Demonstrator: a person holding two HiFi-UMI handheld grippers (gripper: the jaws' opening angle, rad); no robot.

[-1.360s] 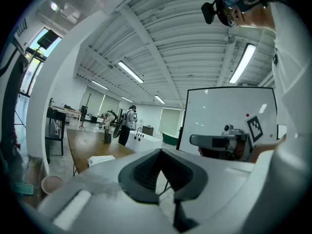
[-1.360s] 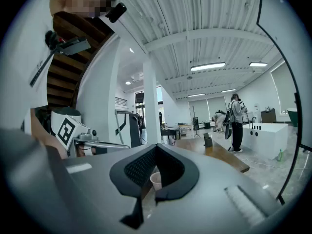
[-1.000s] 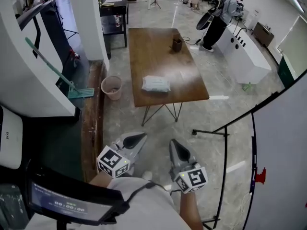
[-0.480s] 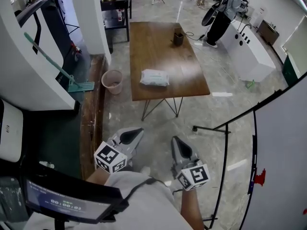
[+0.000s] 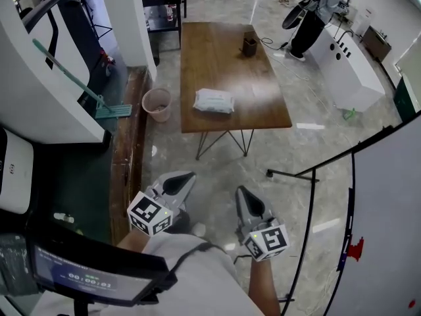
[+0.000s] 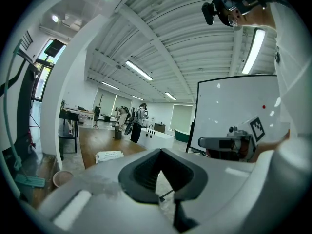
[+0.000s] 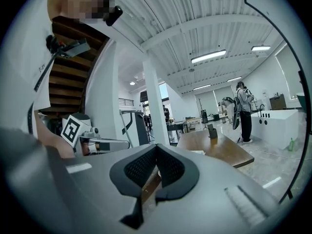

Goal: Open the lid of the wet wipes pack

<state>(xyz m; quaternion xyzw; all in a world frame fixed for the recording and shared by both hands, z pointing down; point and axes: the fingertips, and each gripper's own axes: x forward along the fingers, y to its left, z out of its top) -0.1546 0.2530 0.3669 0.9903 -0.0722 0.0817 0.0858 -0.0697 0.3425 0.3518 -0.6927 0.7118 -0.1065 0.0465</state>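
The wet wipes pack is a pale flat packet lying near the front edge of a long wooden table, its lid down. In the left gripper view the pack shows small and far off, and in the right gripper view it is only a white sliver on the table. My left gripper and right gripper hang side by side over the floor, well short of the table. Both are shut with nothing between their jaws, as the left gripper and the right gripper also show in their own views.
A dark cup stands at the table's far end. A pink bin and a green mop are left of the table, by a white pillar. A black stand and a whiteboard are at the right. A person stands by a white counter.
The table and pack sit a little higher in the head view than a second ago. Both grippers have drifted slightly, side by side, with their jaws unchanged.
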